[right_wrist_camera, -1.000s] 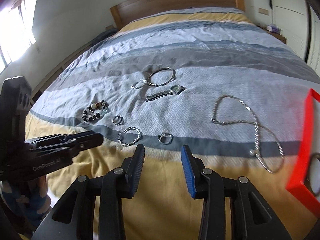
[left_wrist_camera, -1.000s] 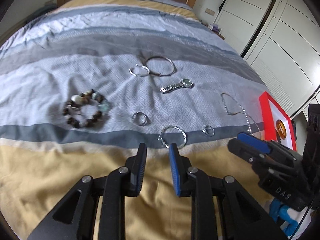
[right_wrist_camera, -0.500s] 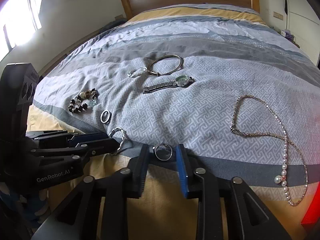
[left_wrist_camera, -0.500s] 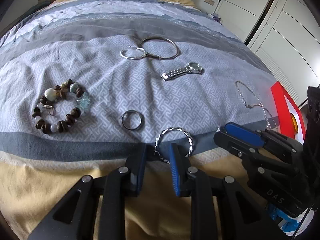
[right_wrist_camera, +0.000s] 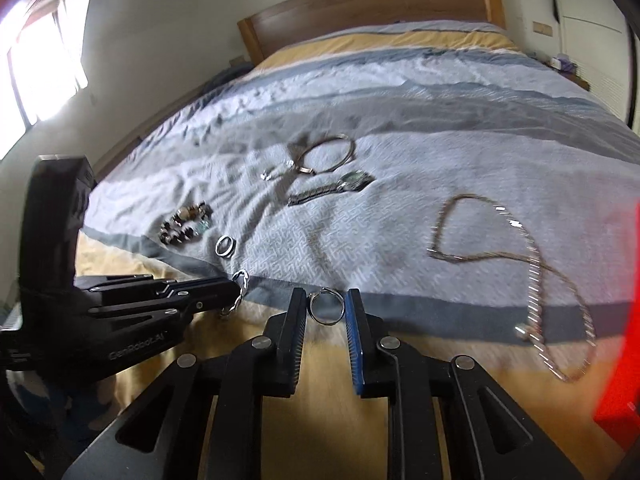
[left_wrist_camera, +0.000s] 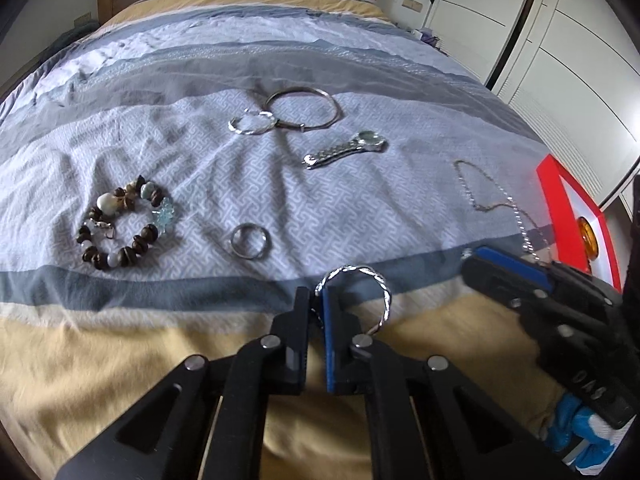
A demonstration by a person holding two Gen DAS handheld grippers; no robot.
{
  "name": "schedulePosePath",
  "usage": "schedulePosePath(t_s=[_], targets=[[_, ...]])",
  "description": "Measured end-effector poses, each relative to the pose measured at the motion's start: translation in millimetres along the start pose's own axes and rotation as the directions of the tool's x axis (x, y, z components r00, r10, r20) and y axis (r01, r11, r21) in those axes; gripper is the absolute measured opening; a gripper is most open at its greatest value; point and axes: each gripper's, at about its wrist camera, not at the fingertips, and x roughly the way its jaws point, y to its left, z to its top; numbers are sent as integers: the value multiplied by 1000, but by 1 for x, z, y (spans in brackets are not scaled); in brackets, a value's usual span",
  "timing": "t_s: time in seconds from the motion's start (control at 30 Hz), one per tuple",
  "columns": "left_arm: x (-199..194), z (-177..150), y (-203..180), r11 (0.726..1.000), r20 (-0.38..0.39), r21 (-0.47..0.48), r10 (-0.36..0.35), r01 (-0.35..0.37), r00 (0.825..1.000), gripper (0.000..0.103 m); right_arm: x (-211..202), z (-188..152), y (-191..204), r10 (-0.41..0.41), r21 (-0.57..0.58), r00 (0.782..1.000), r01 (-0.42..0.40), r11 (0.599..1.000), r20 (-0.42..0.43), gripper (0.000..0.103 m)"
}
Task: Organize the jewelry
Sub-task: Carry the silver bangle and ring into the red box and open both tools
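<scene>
Jewelry lies spread on a striped bedspread. My left gripper (left_wrist_camera: 316,300) is shut on the rim of a twisted silver bangle (left_wrist_camera: 380,288), lifted slightly off the cover; it also shows in the right wrist view (right_wrist_camera: 240,292). My right gripper (right_wrist_camera: 326,306) holds a small silver ring (right_wrist_camera: 327,308) between its fingers, touching both pads. A red jewelry box (left_wrist_camera: 576,220) with an amber bangle inside sits at the right edge.
On the bed lie a beaded bracelet (left_wrist_camera: 124,228), a plain ring (left_wrist_camera: 249,240), a silver watch (left_wrist_camera: 344,154), a large thin bangle (left_wrist_camera: 304,110), a small silver bangle (left_wrist_camera: 252,124) and a chain necklace (right_wrist_camera: 520,264). White wardrobes stand right.
Both grippers moved forward onto the bed. The left one closed on the twisted bangle and raised it. The right one narrowed around the small ring.
</scene>
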Motion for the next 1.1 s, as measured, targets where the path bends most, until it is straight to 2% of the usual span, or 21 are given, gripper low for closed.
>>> schedulePosePath(t_s=[0.2, 0.37, 0.53, 0.7, 0.87, 1.1], targets=[[-29, 5, -36, 997, 27, 26, -70, 70, 997, 5, -65, -2, -22, -68, 56, 995, 63, 996, 78, 20], [-43, 11, -85, 985, 34, 86, -151, 147, 988, 5, -127, -7, -70, -199, 108, 973, 187, 976, 114, 20], [-36, 19, -153, 959, 10, 167, -235, 230, 972, 5, -163, -19, -132, -320, 177, 944, 303, 936, 74, 20], [-24, 21, -222, 920, -15, 264, -295, 288, 955, 6, -171, -43, -183, -393, 233, 920, 384, 893, -10, 20], [5, 19, -273, 898, -71, 330, -283, 290, 957, 6, -165, -59, -203, -408, 231, 911, 410, 882, -59, 20], [46, 15, -312, 882, -126, 411, -197, 231, 972, 6, -152, -66, -216, -425, 180, 896, 442, 879, -129, 20]])
